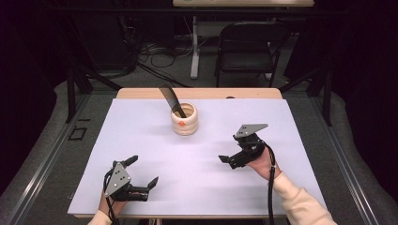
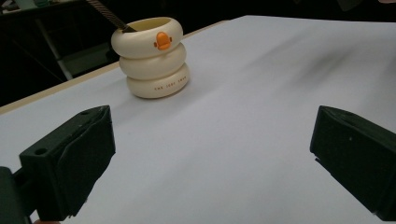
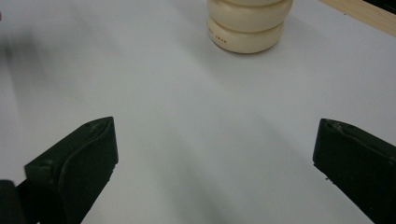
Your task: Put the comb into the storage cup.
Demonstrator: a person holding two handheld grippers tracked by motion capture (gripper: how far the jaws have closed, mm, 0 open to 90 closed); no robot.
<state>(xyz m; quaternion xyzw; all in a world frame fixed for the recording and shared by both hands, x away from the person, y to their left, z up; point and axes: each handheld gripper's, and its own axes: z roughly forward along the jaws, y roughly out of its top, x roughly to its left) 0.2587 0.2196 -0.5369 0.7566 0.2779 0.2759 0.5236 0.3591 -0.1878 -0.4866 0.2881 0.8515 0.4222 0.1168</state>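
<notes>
Cream holder [image 1: 184, 119], shaped like three stacked rings, stands upright on the counter [image 1: 141, 140] toward the far edge, roughly centred left to right. Long axis vertical, mouth up. Orange duck-bill mark on the top ring faces the person's side, slightly left of centre in the high view.

Black comb [image 1: 170, 97] sits in the holder, lower end inside the mouth, upper end sticking out and leaning up and toward the far left. Long axis tilted, not vertical. In the left gripper view the comb [image 2: 108, 16] enters the rim on its left side.

Left gripper [image 1: 142, 172]: near the near-left corner of the counter, jaws wide apart, nothing between them, touching nothing. Pointed roughly toward the holder [image 2: 152, 57], which is well apart and ahead-left of the jaw gap in that gripper's own view.

Right gripper [image 1: 231, 161]: right of centre, nearer the holder than the left one but still apart from it. Jaws wide apart, empty. Holder [image 3: 247, 25] sits ahead near the top of the right gripper view, cut off by the frame.

Both hover over bare white counter surface.
</notes>
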